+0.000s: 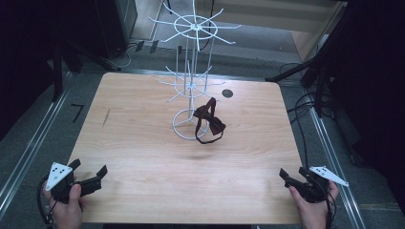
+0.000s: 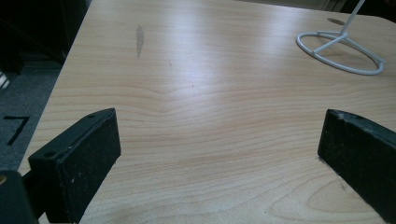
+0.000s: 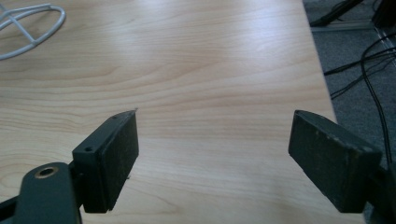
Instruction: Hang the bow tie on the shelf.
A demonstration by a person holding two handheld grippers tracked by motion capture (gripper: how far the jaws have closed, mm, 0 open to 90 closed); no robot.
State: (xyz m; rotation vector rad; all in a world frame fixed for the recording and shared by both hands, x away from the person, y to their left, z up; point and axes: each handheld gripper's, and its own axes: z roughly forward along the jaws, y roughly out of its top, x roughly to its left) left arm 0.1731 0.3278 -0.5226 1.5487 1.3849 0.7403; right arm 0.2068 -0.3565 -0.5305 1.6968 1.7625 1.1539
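A white wire display stand (image 1: 193,76) rises from a ring base (image 1: 184,125) in the middle of the wooden table (image 1: 143,143). A dark red bow tie (image 1: 210,121) with its strap loop hangs from a low arm of the stand, just right of the base. My left gripper (image 1: 90,174) sits open near the table's front left corner, nothing between its jaws. At the front right corner my right gripper (image 1: 292,172) is open too and holds nothing. The ring base (image 2: 341,51) lies far ahead in the left gripper view, and its edge (image 3: 28,32) is at the top left of the right gripper view.
A small dark round mark (image 1: 227,93) sits on the table behind the stand. A faint grey smear (image 2: 139,37) marks the wood at the left. Cables (image 3: 369,70) run over the grey floor beyond the right table edge. Dark equipment stands at both sides.
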